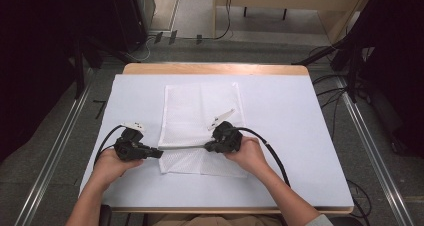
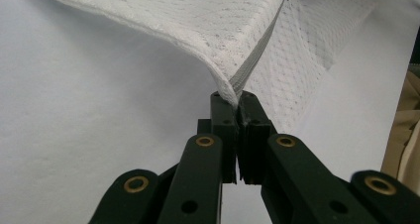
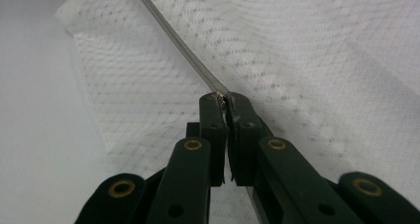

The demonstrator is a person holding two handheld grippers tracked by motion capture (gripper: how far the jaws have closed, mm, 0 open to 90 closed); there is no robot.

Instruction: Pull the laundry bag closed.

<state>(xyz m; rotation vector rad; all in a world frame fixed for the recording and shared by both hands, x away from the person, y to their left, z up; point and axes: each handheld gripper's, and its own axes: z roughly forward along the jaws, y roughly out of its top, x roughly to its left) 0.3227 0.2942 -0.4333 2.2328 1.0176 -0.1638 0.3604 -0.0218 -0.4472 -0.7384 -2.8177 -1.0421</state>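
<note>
Left gripper [image 1: 159,154] and right gripper [image 1: 207,147] face each other low over the tabletop's [image 1: 300,136] near half, jaws clamped tight.

Each black gripper [image 1: 159,153] has brass-ringed pivots, a trailing black cable [image 1: 272,153] and a pale top plate [image 1: 220,118].

White mesh cloth [image 1: 200,111], near edge lifted taut

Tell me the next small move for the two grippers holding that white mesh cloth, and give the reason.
Probably carry both grippers forward together, away from the person, to fold the near edge over. The left gripper and the right gripper are each shut on the grey-trimmed near edge of the white mesh cloth, already raised and stretched taut between them, while the rest lies flat on the white table.
</note>
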